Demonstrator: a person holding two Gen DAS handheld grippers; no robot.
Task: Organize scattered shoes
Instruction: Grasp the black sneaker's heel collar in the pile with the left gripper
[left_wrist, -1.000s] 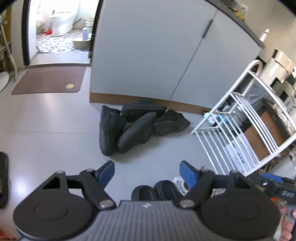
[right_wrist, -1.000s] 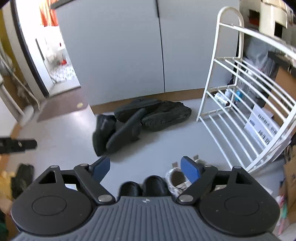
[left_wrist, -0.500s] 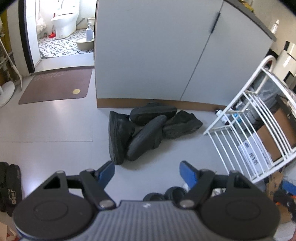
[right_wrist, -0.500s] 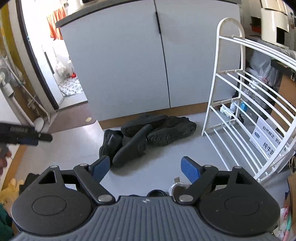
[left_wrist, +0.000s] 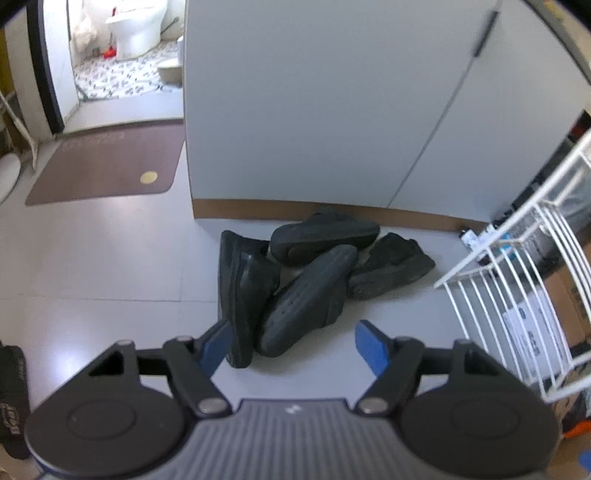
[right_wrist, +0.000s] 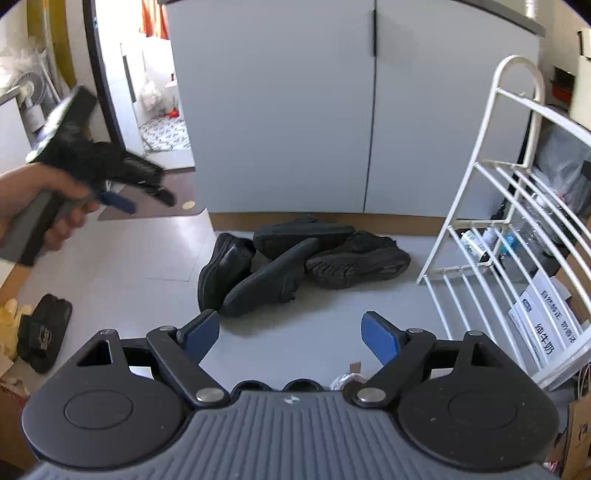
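Grey cabinet (right_wrist: 362, 110), pale tiled floor (right_wrist: 110, 266)

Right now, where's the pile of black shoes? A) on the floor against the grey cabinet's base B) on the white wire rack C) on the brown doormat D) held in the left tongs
A: the pile of black shoes lies on the floor by the grey cabinet, beside the bare white wire rack; both tongs are open.

Chinese chars "纯牛奶" on white box (right_wrist: 546, 325) behind rack; rest illegible.
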